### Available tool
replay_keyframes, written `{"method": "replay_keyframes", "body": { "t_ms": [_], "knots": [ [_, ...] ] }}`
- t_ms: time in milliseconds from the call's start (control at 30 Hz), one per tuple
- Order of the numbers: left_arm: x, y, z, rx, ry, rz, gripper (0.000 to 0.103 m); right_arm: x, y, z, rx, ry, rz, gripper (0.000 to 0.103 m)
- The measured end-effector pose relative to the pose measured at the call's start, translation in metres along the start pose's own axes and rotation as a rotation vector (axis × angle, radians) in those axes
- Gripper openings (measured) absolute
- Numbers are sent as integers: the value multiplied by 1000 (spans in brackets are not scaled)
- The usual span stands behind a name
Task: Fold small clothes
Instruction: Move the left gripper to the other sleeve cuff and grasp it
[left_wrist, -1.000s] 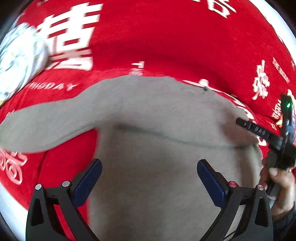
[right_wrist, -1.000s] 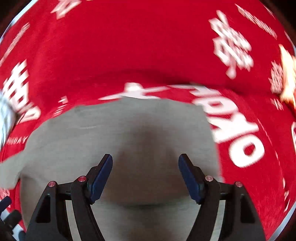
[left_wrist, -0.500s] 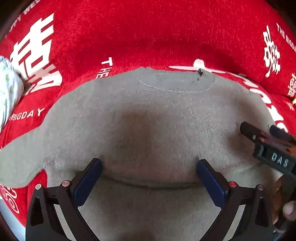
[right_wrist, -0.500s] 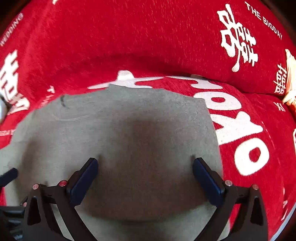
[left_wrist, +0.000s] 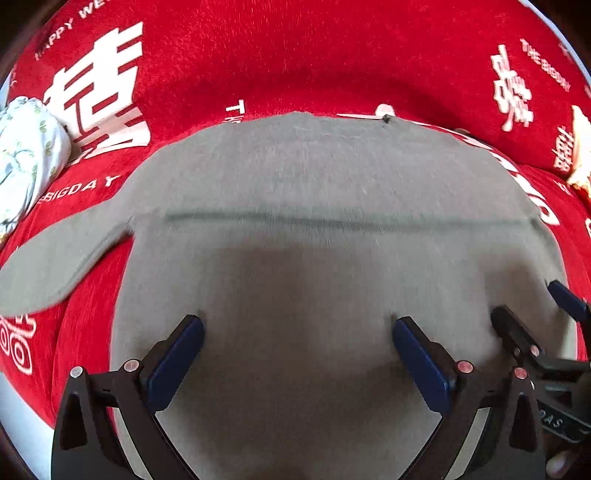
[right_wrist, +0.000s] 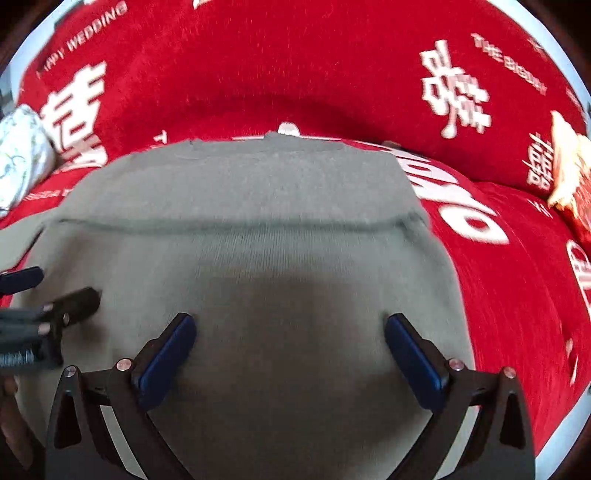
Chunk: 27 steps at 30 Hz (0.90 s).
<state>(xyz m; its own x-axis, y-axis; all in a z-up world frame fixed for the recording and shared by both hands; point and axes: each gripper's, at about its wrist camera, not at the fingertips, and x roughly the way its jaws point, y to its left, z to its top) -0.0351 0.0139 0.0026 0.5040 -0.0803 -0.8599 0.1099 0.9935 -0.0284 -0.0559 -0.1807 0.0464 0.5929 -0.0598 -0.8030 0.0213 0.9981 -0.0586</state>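
Grey knit sweater (left_wrist: 317, 192) lies flat on a red plush cover (left_wrist: 332, 55) printed with white characters and English words, its neckline at the far edge and a small dark tag at the collar. The lower part has been folded up over the chest, leaving a straight horizontal edge across the body. One sleeve (left_wrist: 55, 258) trails out to the left onto the red cover; on the other side the sweater's edge runs straight, with no sleeve sticking out.

Above the near, doubled layer hangs the left gripper (left_wrist: 297, 350), its blue-padded jaws spread wide with nothing between them but the cloth below. Just beside it, the right gripper (right_wrist: 290, 350) also stands wide open over the same folded part, empty, its pads not pressing the fabric. Each gripper shows at the edge of the other's view, close together.

A white floral-patterned cloth bundle (left_wrist: 26, 155) sits at the far left on the cover, and a pale orange-and-cream object (right_wrist: 569, 170), too blurred to name, at the far right.
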Motion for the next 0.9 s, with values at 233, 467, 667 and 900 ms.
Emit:
{"method": "replay_keyframes", "body": {
  "t_ms": [233, 467, 667, 900],
  "knots": [
    [-27, 8, -53, 27, -85, -15, 103, -34, 2, -53, -19, -105, 17, 102],
    [-40, 18, -59, -1, -81, -9, 103, -45, 6, -52, -19, -56, 11, 103],
    [-27, 28, -51, -54, 30, -39, 103, -31, 16, -23, 1, 43, 74, 103],
    [-43, 83, -42, -154, -26, 22, 103, -17, 35, -22, -61, 113, 26, 103]
  ]
}}
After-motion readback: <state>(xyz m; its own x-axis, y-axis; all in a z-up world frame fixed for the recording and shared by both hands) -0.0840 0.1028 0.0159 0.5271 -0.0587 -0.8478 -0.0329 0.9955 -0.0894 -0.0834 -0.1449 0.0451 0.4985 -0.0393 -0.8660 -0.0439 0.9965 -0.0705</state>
